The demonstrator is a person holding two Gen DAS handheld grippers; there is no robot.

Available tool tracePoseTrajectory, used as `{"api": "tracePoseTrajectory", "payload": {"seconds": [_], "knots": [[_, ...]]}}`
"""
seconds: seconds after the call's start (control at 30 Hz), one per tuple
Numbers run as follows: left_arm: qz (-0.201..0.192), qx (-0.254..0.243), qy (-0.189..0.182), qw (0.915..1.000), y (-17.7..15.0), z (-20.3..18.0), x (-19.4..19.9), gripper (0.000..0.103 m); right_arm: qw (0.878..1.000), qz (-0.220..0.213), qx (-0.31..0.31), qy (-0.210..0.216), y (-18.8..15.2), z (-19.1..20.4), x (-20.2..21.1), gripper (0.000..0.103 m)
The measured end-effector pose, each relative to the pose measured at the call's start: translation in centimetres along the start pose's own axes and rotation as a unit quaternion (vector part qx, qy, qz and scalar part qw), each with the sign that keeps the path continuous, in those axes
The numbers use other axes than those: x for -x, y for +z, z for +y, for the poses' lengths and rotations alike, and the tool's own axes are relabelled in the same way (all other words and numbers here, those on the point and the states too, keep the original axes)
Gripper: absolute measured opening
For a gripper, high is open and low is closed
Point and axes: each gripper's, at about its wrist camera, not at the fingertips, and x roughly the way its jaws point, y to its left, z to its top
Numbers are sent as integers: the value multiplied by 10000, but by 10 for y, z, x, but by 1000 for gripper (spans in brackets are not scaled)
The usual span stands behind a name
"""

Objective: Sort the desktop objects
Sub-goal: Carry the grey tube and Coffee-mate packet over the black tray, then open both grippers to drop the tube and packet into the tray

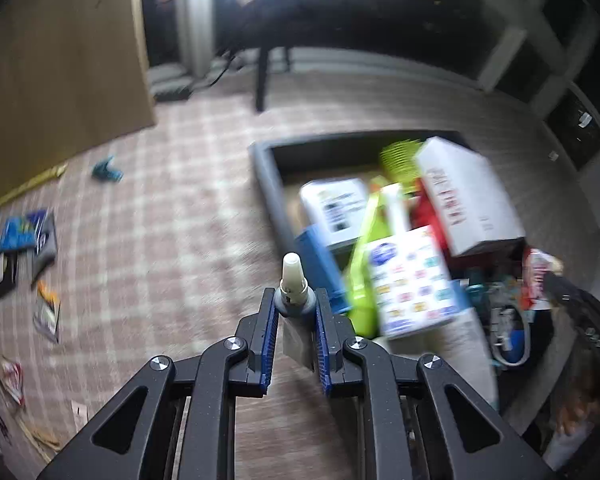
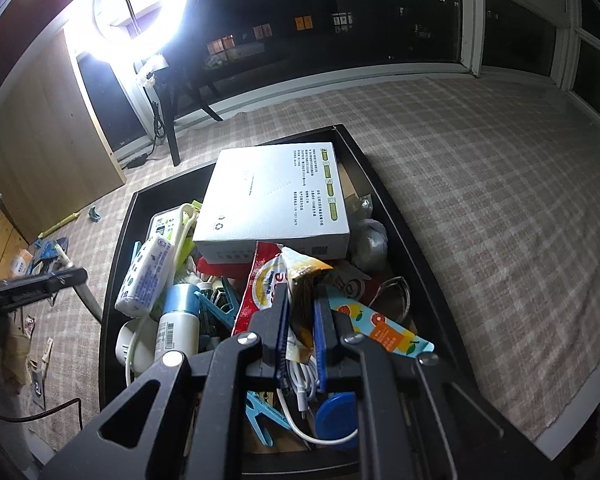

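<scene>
My left gripper (image 1: pixel 295 300) is shut on a small glue tube (image 1: pixel 294 280) with a white nozzle cap, held above the checked cloth just left of the dark tray (image 1: pixel 266 184). The left wrist view is blurred. My right gripper (image 2: pixel 301 300) is over the tray (image 2: pixel 396 216) and shut on a yellow-brown snack packet (image 2: pixel 306 270), pinched between the blue pads. A white box (image 2: pixel 276 200), tissue packs (image 2: pixel 146 276), a white bottle (image 2: pixel 178 332), blue clips (image 2: pixel 220 300) and a white cable (image 2: pixel 300 380) lie in the tray.
Small items lie scattered on the cloth at the left (image 1: pixel 24 248), with a blue clip (image 1: pixel 107 170) further back. A wooden cabinet (image 1: pixel 60 72) stands at the left. A ring light (image 2: pixel 140 4) on a stand glares behind the tray.
</scene>
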Motion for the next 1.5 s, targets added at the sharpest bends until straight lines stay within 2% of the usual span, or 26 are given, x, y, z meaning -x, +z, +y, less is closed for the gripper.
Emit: {"api": "tracePoseTrajectory", "payload": {"seconds": [0.1, 0.3, 0.47, 0.63, 0.7, 0.73, 0.77, 0.8, 0.87, 1.2, 1.5], "knots": [[-111, -158, -101, 9998, 15, -14, 6, 15, 10000, -23, -20, -10, -1, -4, 3, 11], [-245, -554, -323, 9976, 25, -53, 19, 15, 10000, -67, -57, -25, -3, -10, 8, 11], [-180, -725, -585, 9955, 31, -80, 21, 15, 9999, -96, -68, -23, -4, -14, 12, 11], [-108, -889, -648, 9939, 36, -103, 14, 16, 9999, -87, -61, -9, -4, -15, 13, 11], [-15, -797, -658, 9946, 40, -106, 8, 32, 10000, 18, 13, 77, -3, -15, 12, 12], [9, -747, -624, 9953, 42, -107, 6, 50, 10000, 44, 14, 60, -4, -15, 12, 14], [-66, -721, -597, 9956, 43, -107, 7, 56, 10000, 79, 5, 7, -3, -15, 12, 24], [-126, -737, -547, 9957, 43, -107, 8, 56, 10000, 92, -7, -32, -2, -16, 12, 38], [-117, -768, -483, 9958, 42, -106, 8, 56, 10000, -3, -65, -54, -2, -19, 16, 44], [-158, -699, -57, 9974, 28, -81, 13, 56, 10000, -82, -39, -10, 4, -7, 24, 44], [-440, -447, 215, 9978, 9, -41, 45, 56, 9995, -118, 205, 209, 7, 39, 30, 46]]}}
